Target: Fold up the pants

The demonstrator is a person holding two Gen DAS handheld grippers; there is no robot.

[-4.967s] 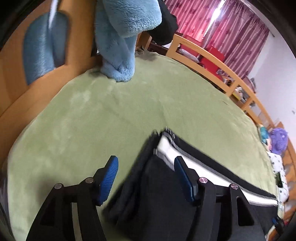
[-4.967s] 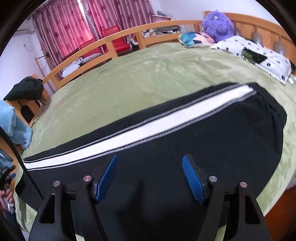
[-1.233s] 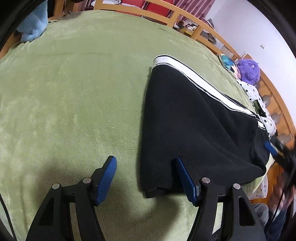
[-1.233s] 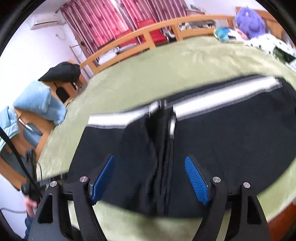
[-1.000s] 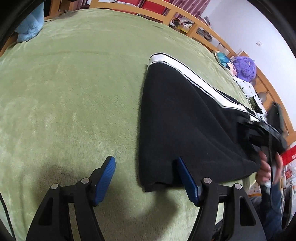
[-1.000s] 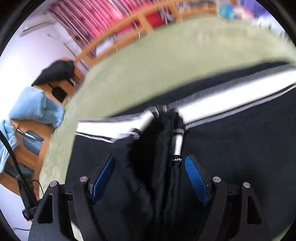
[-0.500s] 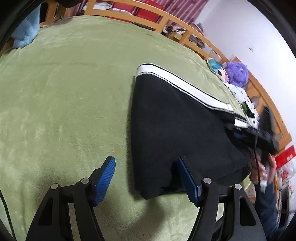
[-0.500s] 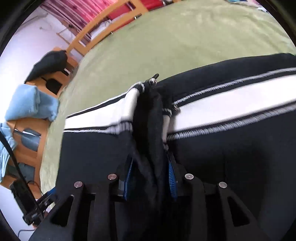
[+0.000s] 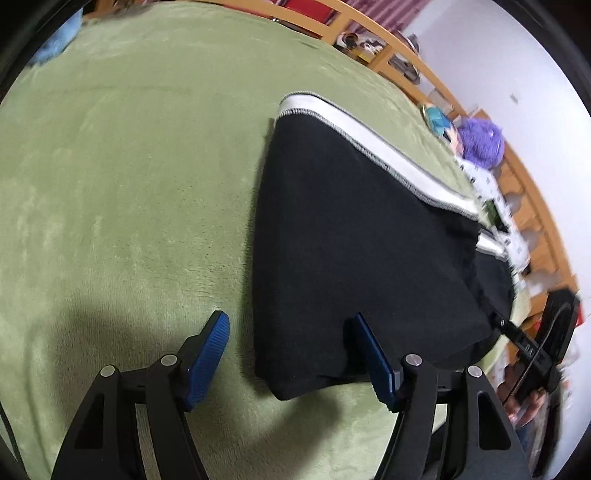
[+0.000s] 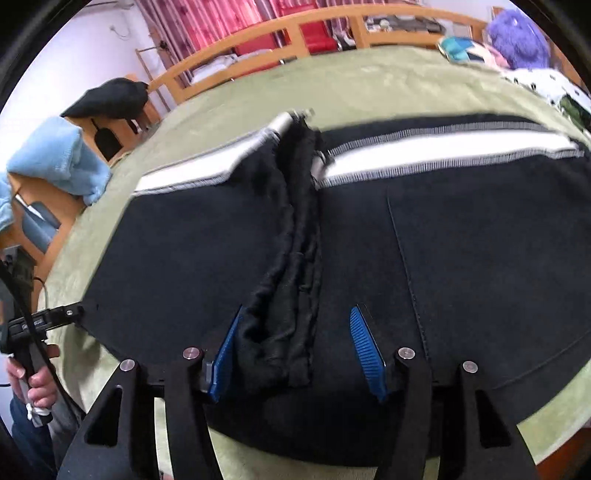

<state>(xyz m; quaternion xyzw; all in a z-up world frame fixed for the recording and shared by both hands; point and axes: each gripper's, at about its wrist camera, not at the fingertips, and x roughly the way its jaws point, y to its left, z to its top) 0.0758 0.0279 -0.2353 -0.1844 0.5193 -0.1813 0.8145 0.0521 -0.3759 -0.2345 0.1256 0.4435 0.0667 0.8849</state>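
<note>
Black pants point(image 10: 461, 266) with white side stripe are laid folded on green bed point(image 9: 129, 166). Bunched ridge of pants point(image 10: 291, 258) is seen between jaws of right gripper point(image 10: 295, 354); jaws opening, far pad clear of cloth. Left gripper point(image 9: 291, 362) is held at pants' near corner, jaws spread, gripping nothing.

A wide bed point(image 9: 129, 166) carries everything, covered in a plush green blanket point(image 10: 369, 88); a wooden rail point(image 10: 258, 33) runs along its far side; black pants point(image 9: 351, 236) with a white side stripe lie folded on the blanket; a purple plush toy point(image 10: 517, 33) and a spotted pillow point(image 10: 543, 86) rest near the headboard.
</note>
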